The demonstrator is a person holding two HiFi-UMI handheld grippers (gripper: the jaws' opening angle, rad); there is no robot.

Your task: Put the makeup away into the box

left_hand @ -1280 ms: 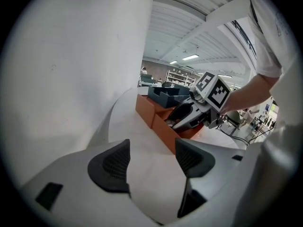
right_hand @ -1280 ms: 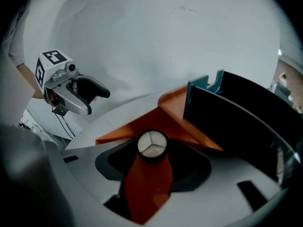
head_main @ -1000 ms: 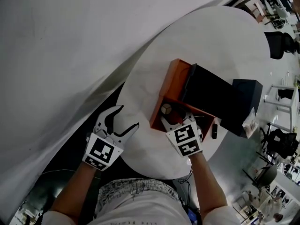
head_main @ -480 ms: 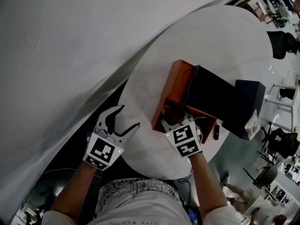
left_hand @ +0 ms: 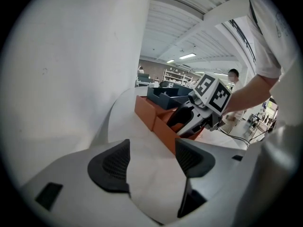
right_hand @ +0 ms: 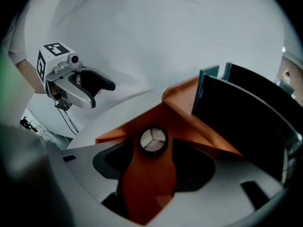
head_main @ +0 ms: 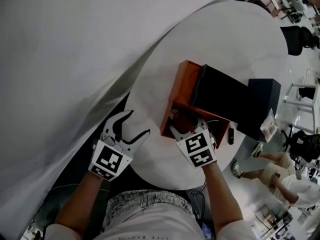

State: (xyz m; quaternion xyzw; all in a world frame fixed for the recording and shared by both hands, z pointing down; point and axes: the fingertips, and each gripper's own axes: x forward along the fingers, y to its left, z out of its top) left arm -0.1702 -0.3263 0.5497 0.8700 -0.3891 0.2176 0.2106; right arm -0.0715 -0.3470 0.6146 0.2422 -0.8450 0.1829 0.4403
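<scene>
An orange box (head_main: 171, 101) with a raised black lid (head_main: 220, 98) stands on the round white table (head_main: 150, 91). My right gripper (head_main: 187, 127) reaches down into the box's near corner. Its jaws are opening. In the right gripper view a round compact (right_hand: 153, 140), black-rimmed with a pale three-part face, lies on the box floor (right_hand: 149, 183) just past the pads, and neither pad presses on it. My left gripper (head_main: 136, 125) hovers open over the table's near left edge with nothing between its fingers (left_hand: 111, 164). The left gripper view shows the box (left_hand: 149, 112) and the right gripper (left_hand: 187, 122) ahead.
A dark box (head_main: 263, 98) stands right of the lid, with a plastic packet (head_main: 268, 125) at its near side. A small black item (head_main: 230, 135) lies on the table by the orange box. A white sheet (head_main: 65, 64) slopes at the left. A person (head_main: 272, 173) walks on the floor lower right.
Both hands have stayed where they were. The compact, plain between the right fingers a second ago, now shows less in the box's shadow. A person has come into view at lower right.
</scene>
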